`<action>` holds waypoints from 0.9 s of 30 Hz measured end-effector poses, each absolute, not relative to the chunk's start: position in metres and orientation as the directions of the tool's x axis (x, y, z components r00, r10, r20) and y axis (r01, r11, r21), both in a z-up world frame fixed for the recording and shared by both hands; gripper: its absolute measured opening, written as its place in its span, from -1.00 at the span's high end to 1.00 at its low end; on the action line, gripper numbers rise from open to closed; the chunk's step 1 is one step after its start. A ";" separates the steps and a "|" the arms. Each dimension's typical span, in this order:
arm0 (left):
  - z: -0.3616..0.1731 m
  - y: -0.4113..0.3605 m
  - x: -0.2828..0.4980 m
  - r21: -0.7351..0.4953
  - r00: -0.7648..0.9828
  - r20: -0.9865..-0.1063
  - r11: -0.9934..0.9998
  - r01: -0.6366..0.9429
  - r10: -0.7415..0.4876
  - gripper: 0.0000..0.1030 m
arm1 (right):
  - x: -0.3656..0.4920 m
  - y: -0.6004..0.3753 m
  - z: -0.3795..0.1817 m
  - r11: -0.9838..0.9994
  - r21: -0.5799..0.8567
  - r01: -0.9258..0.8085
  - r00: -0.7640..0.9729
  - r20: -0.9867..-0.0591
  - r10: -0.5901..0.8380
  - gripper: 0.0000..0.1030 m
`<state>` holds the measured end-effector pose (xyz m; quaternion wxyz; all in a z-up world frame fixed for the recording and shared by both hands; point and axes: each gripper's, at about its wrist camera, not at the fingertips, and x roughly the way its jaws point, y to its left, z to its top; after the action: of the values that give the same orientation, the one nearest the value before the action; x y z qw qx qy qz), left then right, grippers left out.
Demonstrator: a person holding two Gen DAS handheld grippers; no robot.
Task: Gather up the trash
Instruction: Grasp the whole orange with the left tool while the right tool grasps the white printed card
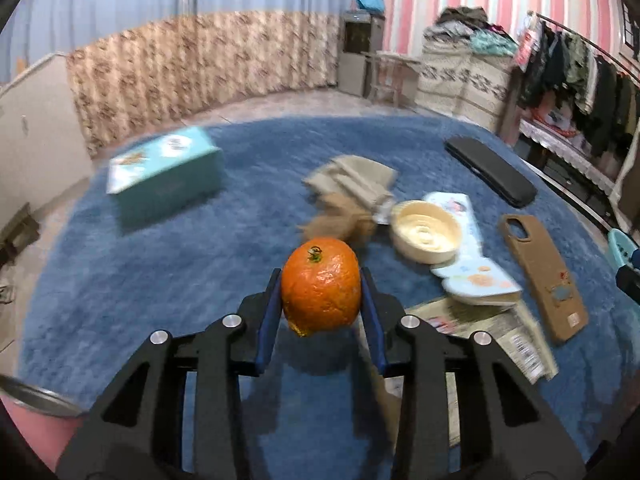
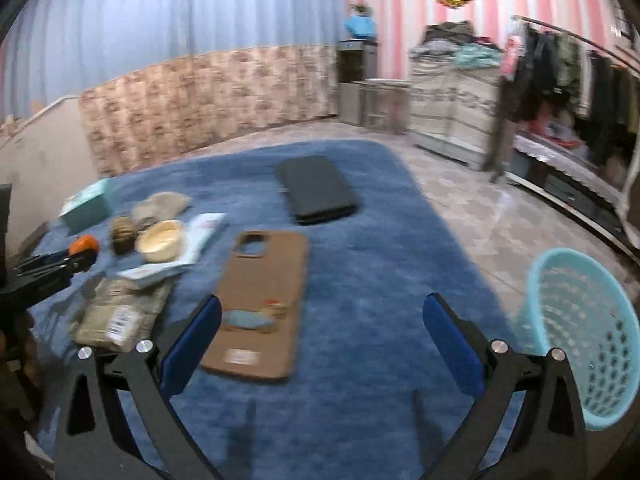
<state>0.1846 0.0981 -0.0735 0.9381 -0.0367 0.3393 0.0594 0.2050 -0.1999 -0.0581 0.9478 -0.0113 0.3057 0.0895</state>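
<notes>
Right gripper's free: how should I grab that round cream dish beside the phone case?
Pinch the cream dish by its raised rim, one finger inside and one outside, coming down from above. It sits upright and open; the right gripper is open, though its body looks wide to span.

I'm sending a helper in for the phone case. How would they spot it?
On the blue rug, look toward the side where the turquoise basket stands. The phone case lies flat there: brown with a camera cutout, unlike the plain black case beyond it.

We saw a round, dimpled orange tangerine peel shell (image 1: 320, 284) with a green stem nub on top, upright, lifted above the blue rug, a torn flap hanging underneath, a perforated light-blue plastic basket (image 2: 580, 332) tilted at the rug's edge.
</notes>
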 end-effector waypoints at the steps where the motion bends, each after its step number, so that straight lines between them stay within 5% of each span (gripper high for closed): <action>1: -0.072 0.108 0.179 -0.012 0.772 -0.625 0.987 -0.162 0.119 0.30 | 0.205 -0.192 -0.058 0.981 0.027 -0.190 0.794 -0.583 0.170 -0.91; 19: -0.080 0.164 0.171 -0.115 0.771 -0.612 0.946 -0.303 0.173 0.30 | 0.241 -0.048 -0.080 0.945 0.018 -0.325 0.686 -0.684 0.249 -0.89; 27: -0.081 0.162 0.170 -0.118 0.771 -0.614 0.947 -0.300 0.168 0.30 | 0.259 -0.036 -0.095 0.944 0.077 -0.320 0.629 -0.728 0.273 -0.22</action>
<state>0.1705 0.1624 -0.0815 0.9352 -0.1049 0.3143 0.1251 0.2589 -0.0356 -0.0951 0.9021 -0.0300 0.3979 0.1644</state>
